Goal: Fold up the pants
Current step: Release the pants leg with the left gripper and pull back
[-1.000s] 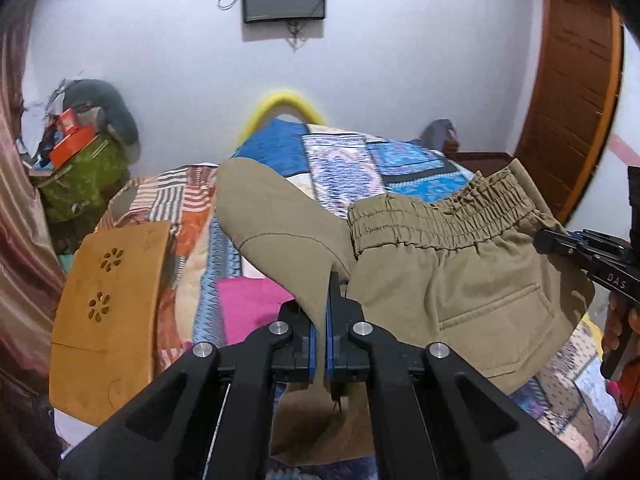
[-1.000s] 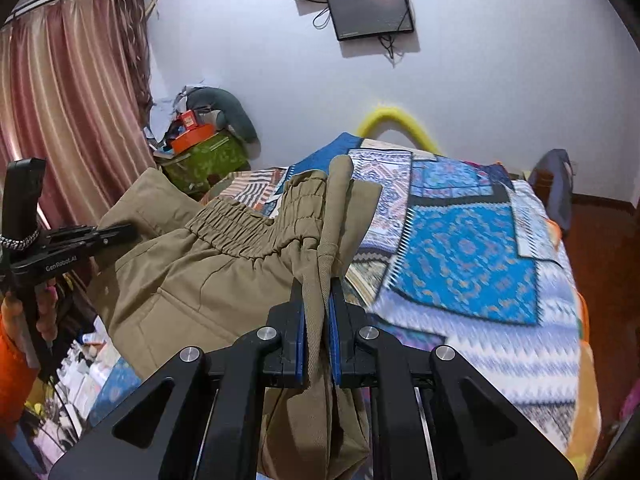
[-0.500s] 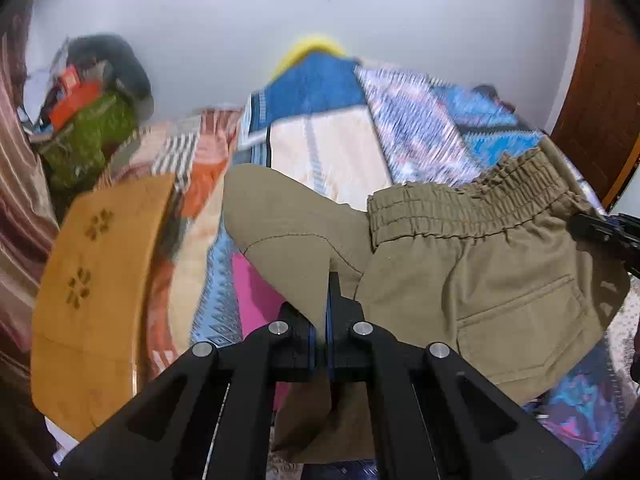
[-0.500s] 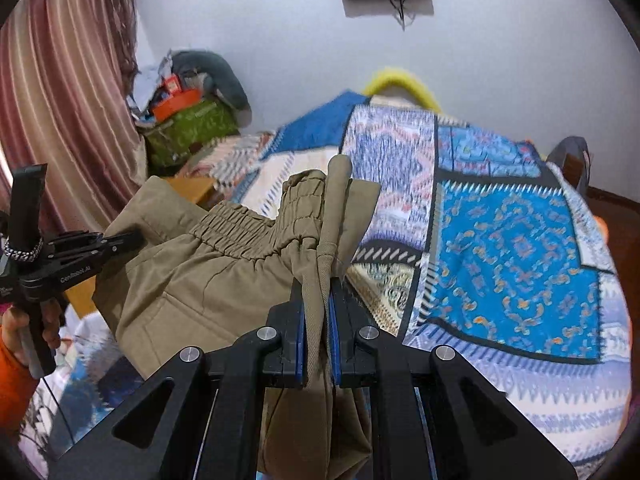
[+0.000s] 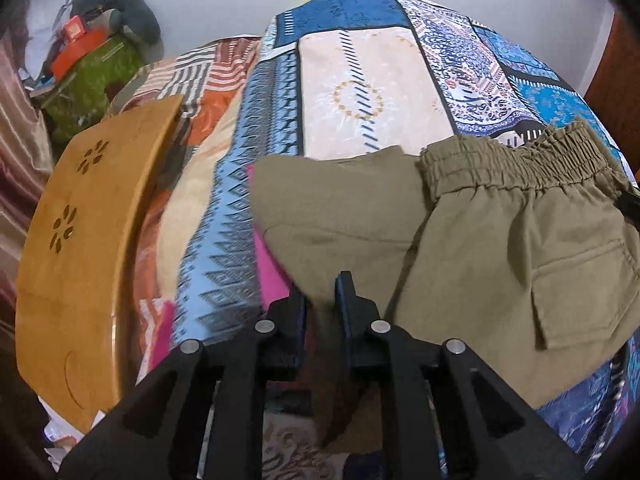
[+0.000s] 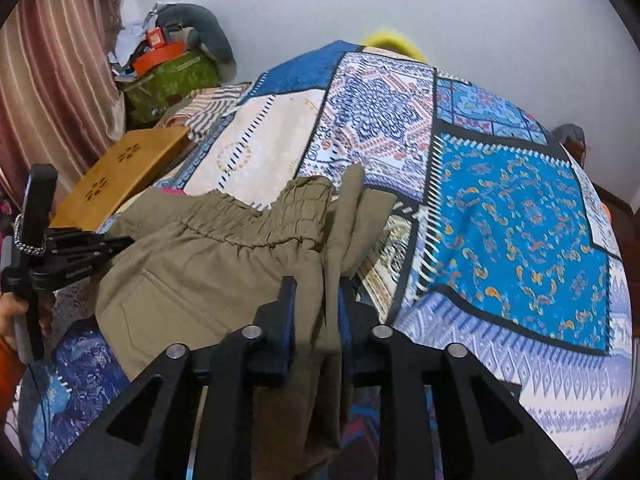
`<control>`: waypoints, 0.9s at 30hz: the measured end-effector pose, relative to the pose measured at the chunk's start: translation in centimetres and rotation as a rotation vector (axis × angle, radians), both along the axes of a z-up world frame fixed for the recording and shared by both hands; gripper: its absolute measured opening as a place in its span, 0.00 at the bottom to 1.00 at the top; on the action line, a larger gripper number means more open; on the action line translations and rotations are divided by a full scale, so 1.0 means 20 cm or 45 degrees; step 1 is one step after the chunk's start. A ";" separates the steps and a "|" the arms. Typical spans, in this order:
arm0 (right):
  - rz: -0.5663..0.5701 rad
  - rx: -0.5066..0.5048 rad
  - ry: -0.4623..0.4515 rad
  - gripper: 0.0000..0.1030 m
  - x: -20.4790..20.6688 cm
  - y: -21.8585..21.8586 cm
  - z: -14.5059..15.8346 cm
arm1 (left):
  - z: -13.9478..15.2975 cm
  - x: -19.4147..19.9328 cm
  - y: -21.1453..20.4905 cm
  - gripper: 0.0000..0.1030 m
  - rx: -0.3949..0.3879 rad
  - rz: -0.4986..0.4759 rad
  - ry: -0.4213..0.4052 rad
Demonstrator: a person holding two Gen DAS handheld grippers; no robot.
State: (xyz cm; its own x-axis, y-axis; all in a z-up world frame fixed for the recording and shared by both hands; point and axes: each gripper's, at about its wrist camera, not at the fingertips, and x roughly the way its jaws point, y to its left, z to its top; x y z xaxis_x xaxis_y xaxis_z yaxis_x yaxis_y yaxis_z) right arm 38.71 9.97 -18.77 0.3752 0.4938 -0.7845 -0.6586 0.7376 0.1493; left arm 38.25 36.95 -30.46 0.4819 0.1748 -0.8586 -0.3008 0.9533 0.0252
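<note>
1. The left gripper (image 5: pixel 322 294) has its jaws slightly spread, just opened; khaki cloth sits between them, and the pads no longer pinch it.
2. The right gripper (image 6: pixel 316 296) likewise has just parted its jaws, a bunched fold of fabric hanging loose in the gap.
3. The pants (image 5: pixel 500 240) lie on the patchwork bedspread (image 6: pixel 520 220), waistband toward twelve o'clock.
4. A wooden board (image 5: pixel 80 240) lies at nine o'clock of the left gripper.
</note>
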 end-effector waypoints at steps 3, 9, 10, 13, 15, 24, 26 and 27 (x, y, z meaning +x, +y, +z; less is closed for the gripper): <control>-0.016 -0.018 0.009 0.37 -0.01 -0.04 0.00 | 0.00 -0.04 0.03 0.16 0.018 0.027 0.035; -0.042 -0.036 0.009 0.41 -0.08 -0.16 0.08 | 0.02 -0.17 0.04 0.16 0.014 0.044 0.093; -0.044 -0.039 -0.007 0.41 -0.10 -0.18 0.12 | 0.04 -0.19 0.03 0.16 0.016 0.043 0.089; -0.046 -0.031 -0.044 0.41 -0.15 -0.21 0.20 | 0.21 -0.29 -0.04 0.16 -0.024 0.020 0.014; -0.031 0.006 -0.107 0.41 -0.24 -0.24 0.34 | 0.34 -0.35 -0.09 0.16 -0.026 0.001 -0.052; 0.029 0.183 -0.353 0.41 -0.65 -0.33 0.82 | 1.09 -0.80 -0.48 0.16 0.009 -0.084 -0.459; 0.049 0.238 -0.420 0.41 -0.77 -0.36 0.93 | 1.24 -0.94 -0.58 0.17 0.038 -0.092 -0.548; 0.053 0.264 -0.450 0.41 -0.83 -0.38 0.98 | 1.30 -0.99 -0.62 0.21 0.044 -0.098 -0.583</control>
